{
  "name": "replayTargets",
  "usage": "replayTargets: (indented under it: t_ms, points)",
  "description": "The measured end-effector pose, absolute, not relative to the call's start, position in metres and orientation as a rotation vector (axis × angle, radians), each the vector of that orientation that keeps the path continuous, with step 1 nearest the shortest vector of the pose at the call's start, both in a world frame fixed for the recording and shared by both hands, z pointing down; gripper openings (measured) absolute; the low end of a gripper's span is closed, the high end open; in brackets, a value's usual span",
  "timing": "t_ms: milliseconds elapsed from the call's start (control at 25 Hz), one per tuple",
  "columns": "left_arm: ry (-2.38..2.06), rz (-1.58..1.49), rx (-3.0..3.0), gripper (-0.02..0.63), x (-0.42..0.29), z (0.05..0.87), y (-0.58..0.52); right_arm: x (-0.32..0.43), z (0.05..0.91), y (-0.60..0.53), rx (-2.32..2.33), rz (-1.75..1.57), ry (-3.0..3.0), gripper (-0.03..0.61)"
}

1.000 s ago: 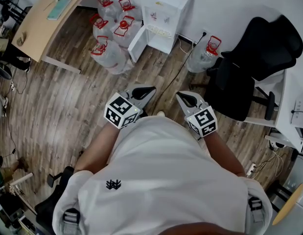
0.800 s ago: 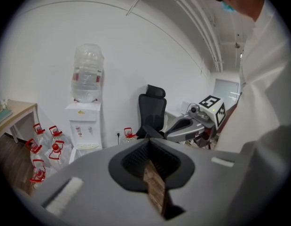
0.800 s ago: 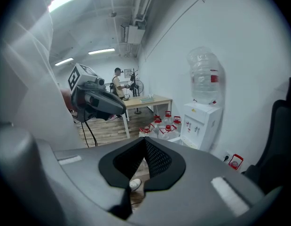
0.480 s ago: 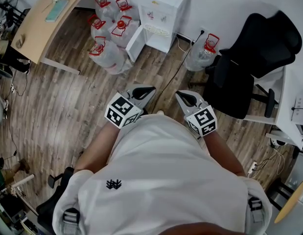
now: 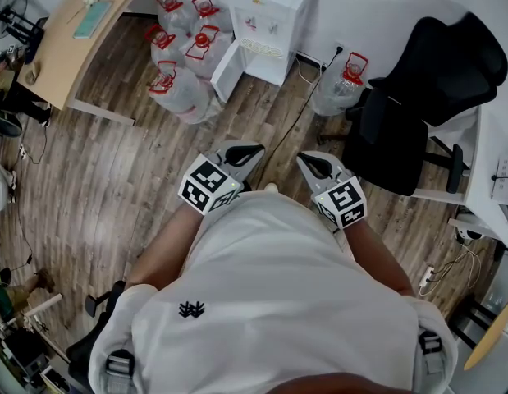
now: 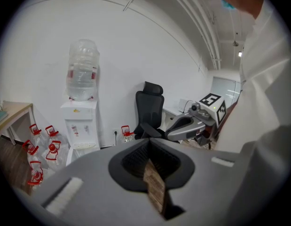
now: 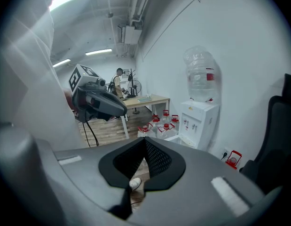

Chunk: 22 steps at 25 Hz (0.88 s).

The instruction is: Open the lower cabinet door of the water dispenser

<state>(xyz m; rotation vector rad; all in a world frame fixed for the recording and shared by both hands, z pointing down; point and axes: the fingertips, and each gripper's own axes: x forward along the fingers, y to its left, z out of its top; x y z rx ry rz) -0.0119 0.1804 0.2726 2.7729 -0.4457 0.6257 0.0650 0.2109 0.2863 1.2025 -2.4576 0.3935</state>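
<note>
Dispenser (image 5: 274,19) upright, lower door (image 5: 226,71) swung open twd bottles (image 5: 181,90)

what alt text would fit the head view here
Seen from above, a person in a white shirt holds the left gripper and right gripper, both shut and empty. Across the wooden floor stands a white water dispenser, lower door ajar, flanked by water jugs.

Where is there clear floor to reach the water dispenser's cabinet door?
Bare floor lies between the desk and the person, and a strip runs to the dispenser, crossed by a cable. Crowded: bottles left of the door, chair and one bottle right.
</note>
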Motion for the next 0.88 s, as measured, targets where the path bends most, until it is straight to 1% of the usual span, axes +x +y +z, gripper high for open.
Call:
replayTargets:
  t_ms: [440, 880]
  points:
    - [-0.491, 0.615, 2.747, 0.055, -0.040, 0.272, 0.157, 0.039, 0.288, 0.183, 1.125, 0.395, -2.463, 0.000]
    - [-0.556, 0.589, 2.701, 0.055, -0.121, 0.278, 0.090, -0.026, 0.283, 0.114, 1.079, 0.364, -2.454, 0.000]
